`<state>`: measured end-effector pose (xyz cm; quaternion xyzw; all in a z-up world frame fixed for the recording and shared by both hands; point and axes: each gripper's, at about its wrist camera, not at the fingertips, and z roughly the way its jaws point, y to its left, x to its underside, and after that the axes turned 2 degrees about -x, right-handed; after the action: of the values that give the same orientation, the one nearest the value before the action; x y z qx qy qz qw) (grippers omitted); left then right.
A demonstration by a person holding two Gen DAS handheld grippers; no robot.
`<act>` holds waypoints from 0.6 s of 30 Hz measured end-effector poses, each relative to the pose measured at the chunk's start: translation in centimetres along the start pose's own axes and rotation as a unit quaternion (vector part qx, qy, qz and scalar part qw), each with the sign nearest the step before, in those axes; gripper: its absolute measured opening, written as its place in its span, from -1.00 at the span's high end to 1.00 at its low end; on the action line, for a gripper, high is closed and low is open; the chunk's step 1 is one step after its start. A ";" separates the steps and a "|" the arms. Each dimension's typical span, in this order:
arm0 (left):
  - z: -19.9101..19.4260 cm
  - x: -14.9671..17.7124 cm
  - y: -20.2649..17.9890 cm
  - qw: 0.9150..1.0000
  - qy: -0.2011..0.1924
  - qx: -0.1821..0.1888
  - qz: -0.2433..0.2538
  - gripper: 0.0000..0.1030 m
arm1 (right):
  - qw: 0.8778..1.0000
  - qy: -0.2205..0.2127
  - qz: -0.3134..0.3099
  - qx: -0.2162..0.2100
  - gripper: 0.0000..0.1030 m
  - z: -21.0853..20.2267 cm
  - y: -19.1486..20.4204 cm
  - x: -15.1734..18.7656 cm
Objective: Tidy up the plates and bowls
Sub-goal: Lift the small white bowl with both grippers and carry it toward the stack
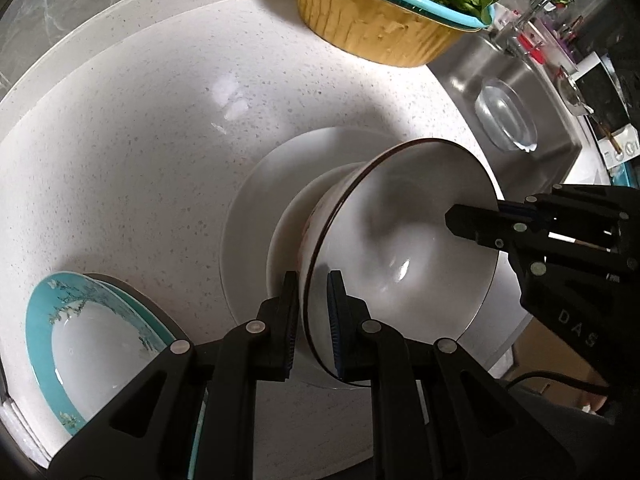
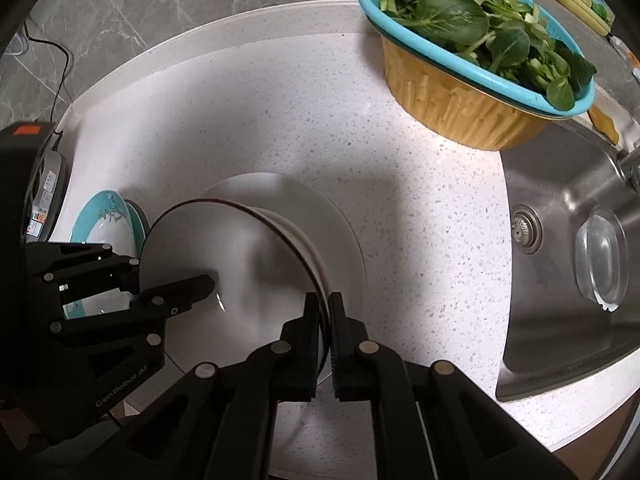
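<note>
A white bowl with a dark rim [image 1: 400,248] sits on a smaller white plate [image 1: 288,236], which lies on a large white plate [image 1: 248,216] on the counter. My left gripper [image 1: 313,312] is shut on the bowl's near rim, one finger inside and one outside. My right gripper [image 2: 325,332] is shut on the opposite rim of the same bowl [image 2: 224,248]. The right gripper also shows in the left wrist view [image 1: 480,228], and the left gripper shows in the right wrist view [image 2: 160,288]. Teal-rimmed plates [image 1: 80,344] are stacked at the left.
A yellow basin with a teal colander of greens [image 2: 472,80] stands at the back of the speckled white counter [image 2: 280,120]. A steel sink [image 2: 560,248] at the right holds a clear glass lid [image 2: 600,264]. A black appliance [image 2: 36,184] stands at the far left.
</note>
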<state>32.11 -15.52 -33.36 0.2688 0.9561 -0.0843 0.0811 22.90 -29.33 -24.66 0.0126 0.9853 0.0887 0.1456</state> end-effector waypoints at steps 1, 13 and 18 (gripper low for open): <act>0.0 0.0 0.0 1.000 -0.004 0.001 -0.003 0.75 | 1.000 0.002 0.004 -0.003 0.87 0.0 -0.2 -0.1; -0.5 0.6 1.5 0.998 -0.039 0.028 -0.050 0.74 | 1.000 0.013 -0.003 0.014 0.82 0.4 0.3 -0.8; -0.6 1.3 1.2 0.997 -0.054 0.020 -0.058 0.71 | 0.999 0.013 -0.015 0.029 0.80 0.5 0.8 -0.7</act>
<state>31.60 -13.76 -33.15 0.2098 0.9623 -0.1224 0.1223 23.75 -28.53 -24.78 0.0005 0.9893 0.0578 0.1340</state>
